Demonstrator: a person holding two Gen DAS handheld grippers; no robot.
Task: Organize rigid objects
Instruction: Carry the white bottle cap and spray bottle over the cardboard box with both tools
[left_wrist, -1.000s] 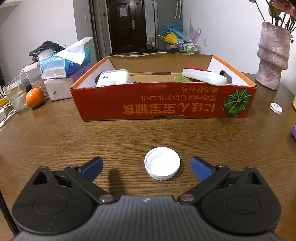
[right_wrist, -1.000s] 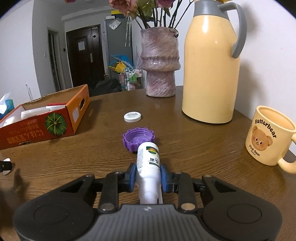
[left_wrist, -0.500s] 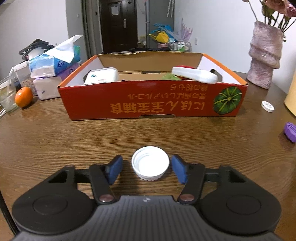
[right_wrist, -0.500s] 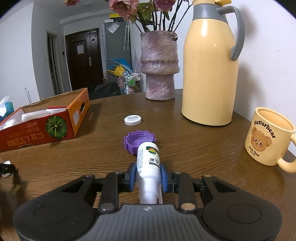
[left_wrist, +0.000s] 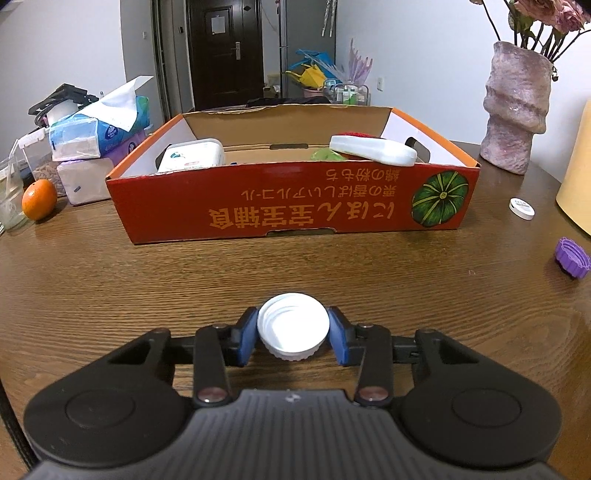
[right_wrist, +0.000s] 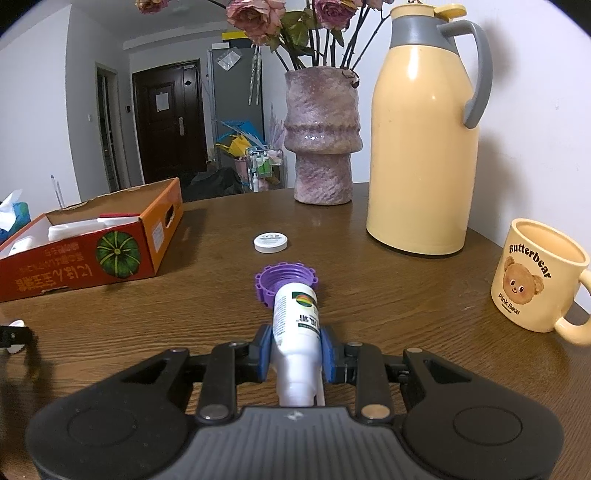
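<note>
My left gripper (left_wrist: 293, 339) clasps the round white plastic cap (left_wrist: 293, 326); my right gripper (right_wrist: 295, 350) grips the white labelled bottle (right_wrist: 296, 325) (neither boxed yet), and the red cardboard box (left_wrist: 295, 212) holds few items.

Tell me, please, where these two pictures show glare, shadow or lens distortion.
Left wrist view: fisheye bends the round wooden table edge; soft glare on the wood right of the red cardboard box; sharp overall. Right wrist view: dark corners from the lens; highlights on the tall yellow thermos jug, which throws a shadow on the wall; the purple ribbed cap lies partly hidden behind the white bottle.
</note>
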